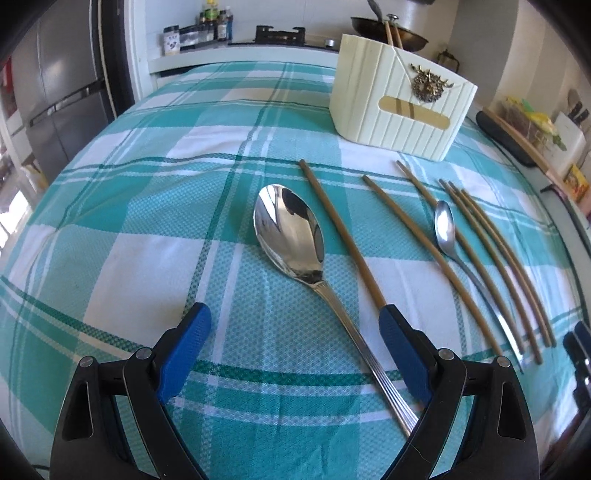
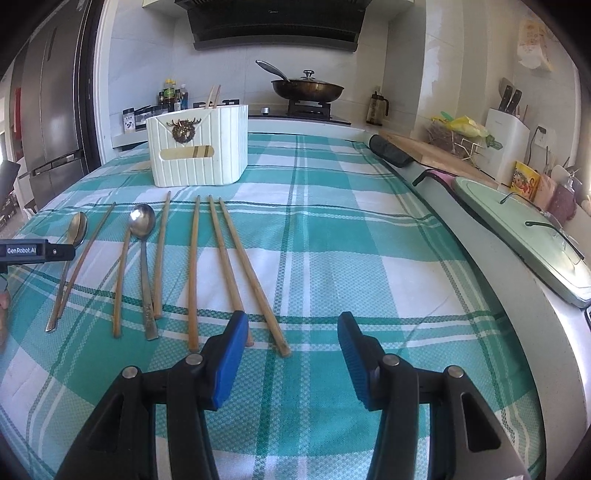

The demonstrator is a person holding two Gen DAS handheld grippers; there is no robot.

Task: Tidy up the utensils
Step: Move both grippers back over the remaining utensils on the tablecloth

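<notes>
Now, left tongs low over the checked cloth, jaws wide apart, nothing in them. Big spoon lies between my blue fingers, bowl up and pointing away, handle running back under the right finger. Just right of it, a chopstick whose near end meets the tip of that same finger; I cannot tell whether they touch.

Further right: another chopstick, then the small spoon lying across a third stick, then three more sticks close together in a loose fan. Cream holder stands upright behind the row, well back, with two chopsticks already poking out of its top.

Right tongs also spread open and empty, hovering over bare cloth to the right of the row. My left finger sits just over the near ends of the rightmost sticks. From this side the holder is up left, the small spoon among the sticks, and the other tongs' body at the far left edge over the big spoon.
</notes>
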